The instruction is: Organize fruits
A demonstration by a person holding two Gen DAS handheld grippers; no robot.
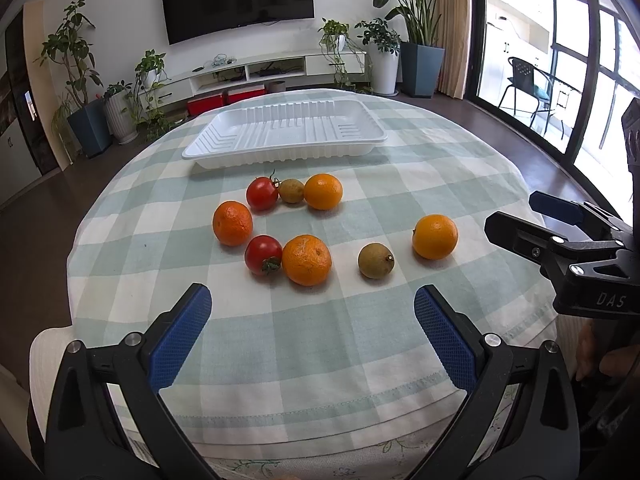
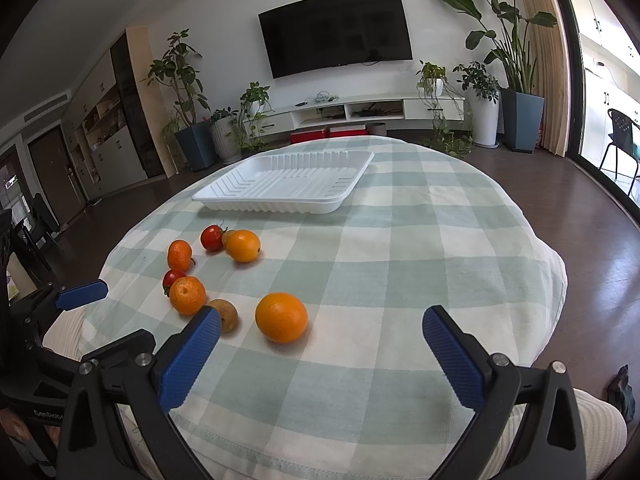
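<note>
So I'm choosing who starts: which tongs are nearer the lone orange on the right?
Right. The right tongs sit just before the lone orange; the left tongs face the middle cluster, further away.

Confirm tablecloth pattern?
Pale green and white checks on the tablecloth; clearest in the left wrist view.

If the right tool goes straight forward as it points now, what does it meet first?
Probably the nearest orange, slightly left of the open right tool; depth is uncertain, so it might pass beside it.
</note>
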